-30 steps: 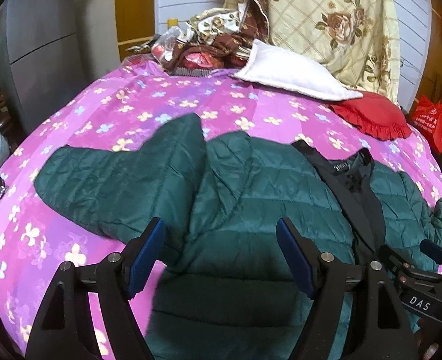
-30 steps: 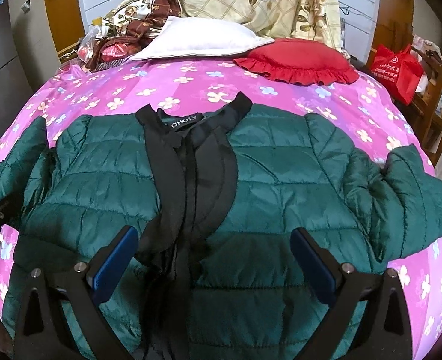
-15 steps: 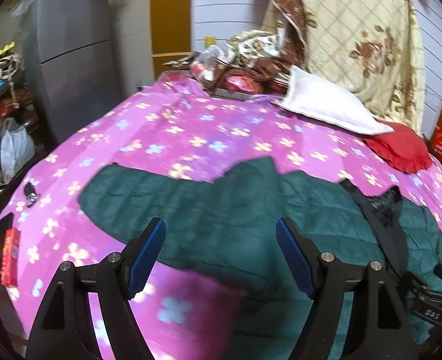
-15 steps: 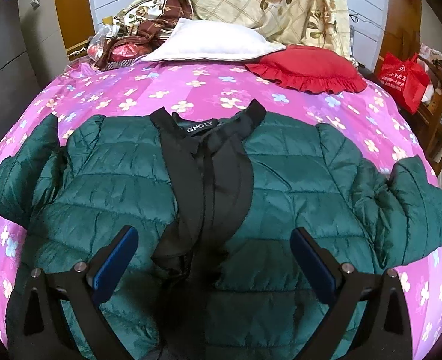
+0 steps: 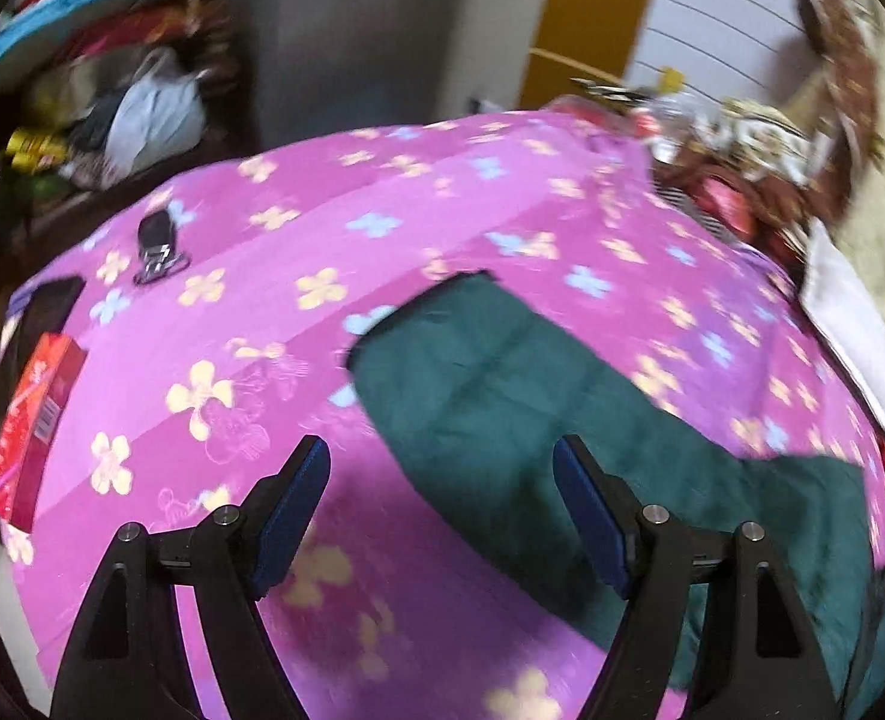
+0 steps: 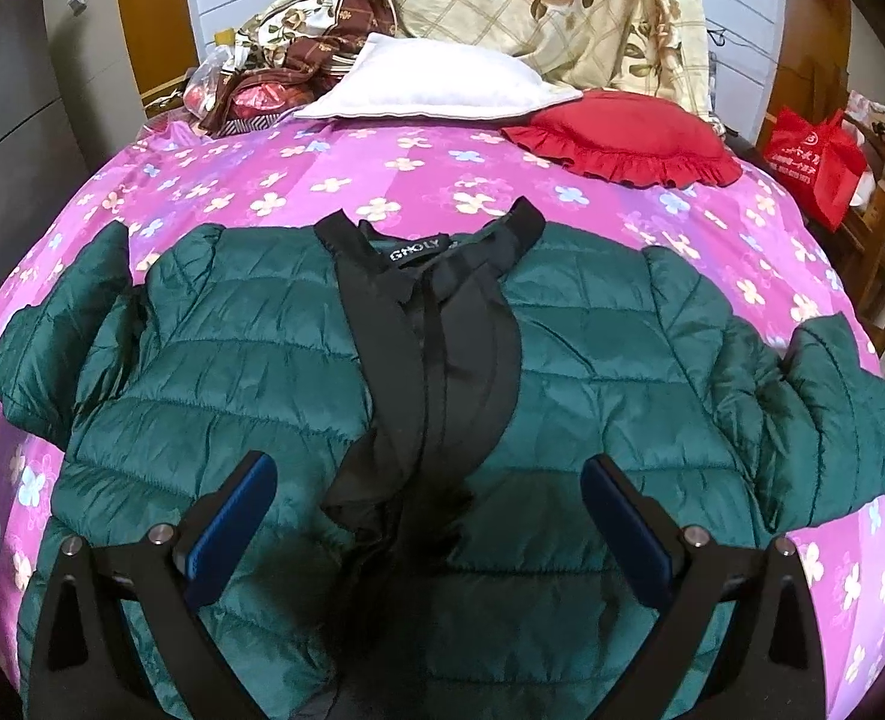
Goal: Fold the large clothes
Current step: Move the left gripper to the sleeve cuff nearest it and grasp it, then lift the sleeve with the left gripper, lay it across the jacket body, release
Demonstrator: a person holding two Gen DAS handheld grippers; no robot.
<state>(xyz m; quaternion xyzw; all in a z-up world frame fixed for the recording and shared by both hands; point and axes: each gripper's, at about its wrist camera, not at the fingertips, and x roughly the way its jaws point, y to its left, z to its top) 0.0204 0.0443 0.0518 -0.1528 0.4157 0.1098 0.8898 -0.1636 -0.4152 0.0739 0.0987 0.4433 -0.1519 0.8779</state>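
A dark green quilted jacket (image 6: 592, 372) with black collar and front trim lies face up on a pink flowered bedspread (image 6: 382, 174), collar toward the pillows. Its two sleeves stick out sideways. My right gripper (image 6: 427, 516) stands open over the lower front of the jacket, nothing between its blue pads. The left wrist view, blurred by motion, shows the jacket's left sleeve (image 5: 502, 384) stretched across the bedspread. My left gripper (image 5: 442, 510) is open just short of that sleeve, above its near edge.
A white pillow (image 6: 436, 87) and a red frilled cushion (image 6: 622, 135) lie at the head of the bed, with a heap of cloth behind. A red box (image 5: 34, 420), a dark flat object and keys (image 5: 157, 243) sit at the bed's left edge. A red bag (image 6: 817, 162) hangs at right.
My left gripper has swung left, from over the jacket body to the left sleeve and the bed's left edge. The right gripper has drawn back slightly; the jacket has not moved.
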